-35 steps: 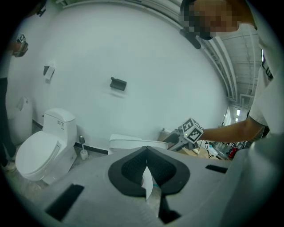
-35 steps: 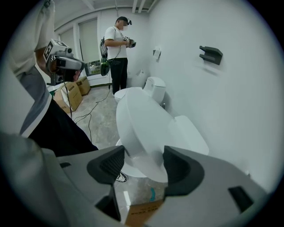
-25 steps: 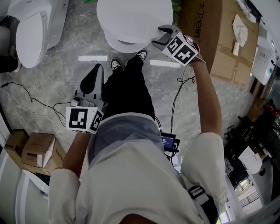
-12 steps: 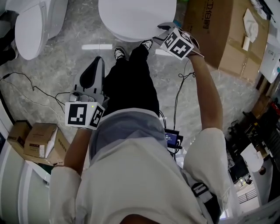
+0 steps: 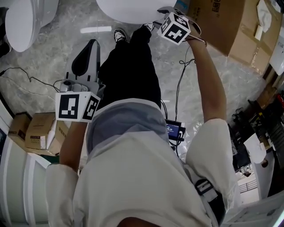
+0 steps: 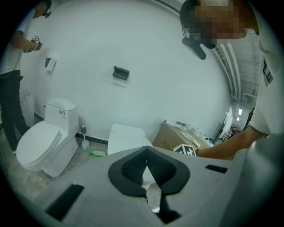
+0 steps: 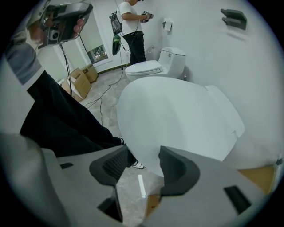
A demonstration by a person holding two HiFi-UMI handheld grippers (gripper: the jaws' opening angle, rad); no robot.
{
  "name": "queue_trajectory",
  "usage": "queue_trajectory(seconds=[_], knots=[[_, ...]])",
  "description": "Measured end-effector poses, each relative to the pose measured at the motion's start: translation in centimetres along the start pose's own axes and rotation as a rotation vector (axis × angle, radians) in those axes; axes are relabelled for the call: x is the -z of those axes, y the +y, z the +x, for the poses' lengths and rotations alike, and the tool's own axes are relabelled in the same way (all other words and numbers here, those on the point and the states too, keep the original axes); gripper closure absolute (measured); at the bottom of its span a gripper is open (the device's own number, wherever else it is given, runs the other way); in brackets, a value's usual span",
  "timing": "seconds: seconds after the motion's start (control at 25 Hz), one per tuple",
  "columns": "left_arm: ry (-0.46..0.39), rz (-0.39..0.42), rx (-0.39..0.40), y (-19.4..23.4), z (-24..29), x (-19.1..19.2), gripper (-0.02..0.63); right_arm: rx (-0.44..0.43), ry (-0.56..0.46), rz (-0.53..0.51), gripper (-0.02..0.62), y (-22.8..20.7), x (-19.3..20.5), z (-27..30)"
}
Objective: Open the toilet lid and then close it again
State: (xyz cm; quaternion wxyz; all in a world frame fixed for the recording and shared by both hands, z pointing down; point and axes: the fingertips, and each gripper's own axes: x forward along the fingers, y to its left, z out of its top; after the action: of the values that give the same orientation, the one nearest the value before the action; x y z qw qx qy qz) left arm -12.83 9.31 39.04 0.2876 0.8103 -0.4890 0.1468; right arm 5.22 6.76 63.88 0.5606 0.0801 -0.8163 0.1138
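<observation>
The white toilet lid lies at the top edge of the head view, and it fills the right gripper view as a broad oval. My right gripper is at the lid's front rim and points steeply down. Its jaws have just been closing, and the rim lies between them. Floor and a shoe show between the left pad and the rim, so it counts as open. My left gripper hangs beside the person's left leg, its pads together on nothing.
A second white toilet stands at the far left. A large cardboard box sits to the right of the lid, and small boxes lie at the lower left. Cables cross the marble floor. Another person stands by the wall.
In the head view the right gripper and the lid's front rim have slid up toward the top edge. The left gripper's marker cube has shifted a little left and up.
</observation>
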Motion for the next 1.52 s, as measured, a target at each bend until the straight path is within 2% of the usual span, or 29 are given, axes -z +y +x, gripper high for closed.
queue_trajectory(seconds=[0.92, 1.08, 1.28, 1.52], knots=[[0.062, -0.036, -0.072, 2.1, 0.3, 4.1, 0.598, 0.002, 0.078, 0.025, 0.374, 1.7, 3.0, 8.8], [0.069, -0.048, -0.080, 2.6, 0.7, 4.3, 0.598, -0.011, 0.094, 0.078, 0.392, 1.6, 3.5, 10.3], [0.081, -0.069, -0.100, 3.5, 1.1, 5.0, 0.598, 0.023, 0.093, 0.172, 0.461, 0.4, 4.0, 11.8], [0.091, -0.073, -0.109, 3.9, 1.0, 5.3, 0.598, 0.063, 0.115, 0.217, 0.466, 0.2, 4.5, 13.3]])
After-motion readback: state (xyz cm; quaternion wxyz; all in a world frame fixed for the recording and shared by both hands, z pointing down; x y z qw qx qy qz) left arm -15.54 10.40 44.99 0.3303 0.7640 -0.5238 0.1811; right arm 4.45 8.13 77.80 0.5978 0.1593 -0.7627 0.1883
